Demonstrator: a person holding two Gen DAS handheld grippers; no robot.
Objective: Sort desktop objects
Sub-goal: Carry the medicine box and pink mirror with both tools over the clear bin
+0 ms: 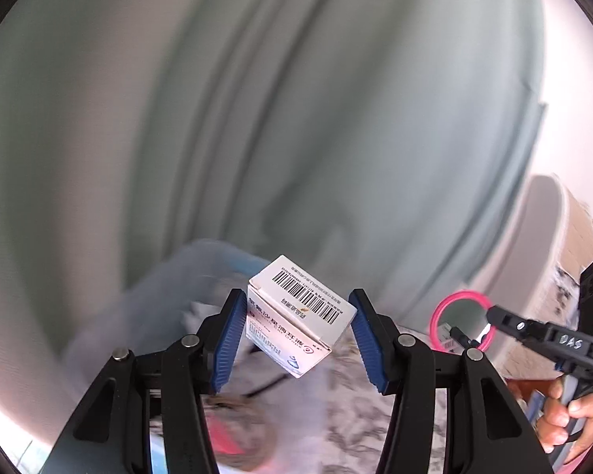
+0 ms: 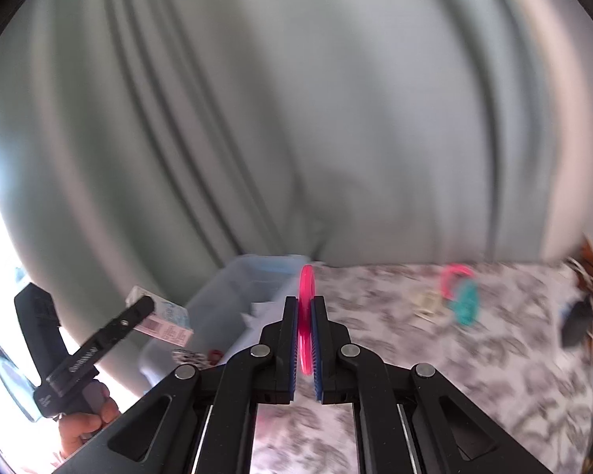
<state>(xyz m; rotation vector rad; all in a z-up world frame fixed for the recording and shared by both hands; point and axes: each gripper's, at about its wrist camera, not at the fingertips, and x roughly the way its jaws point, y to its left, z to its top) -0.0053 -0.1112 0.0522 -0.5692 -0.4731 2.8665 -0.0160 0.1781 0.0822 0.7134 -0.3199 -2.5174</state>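
Observation:
My left gripper (image 1: 296, 318) is shut on a small white box (image 1: 300, 314) with a barcode, held tilted in the air above a clear plastic bin (image 1: 154, 300). My right gripper (image 2: 305, 308) is shut on a pink ring (image 2: 306, 284), held edge-on above the patterned tablecloth (image 2: 415, 355). In the left wrist view the pink ring (image 1: 460, 322) shows in the right gripper's fingers at the right. In the right wrist view the left gripper (image 2: 138, 308) holds the box (image 2: 162, 322) at the left, near the bin (image 2: 233, 296).
On the cloth at the right lie a pink and a teal ring (image 2: 460, 292), a pale small item (image 2: 425, 304) and a dark object (image 2: 577, 322). A grey-green curtain (image 2: 296, 118) hangs behind the table. Small items lie in the bin. A cardboard box (image 1: 573, 245) stands at the right.

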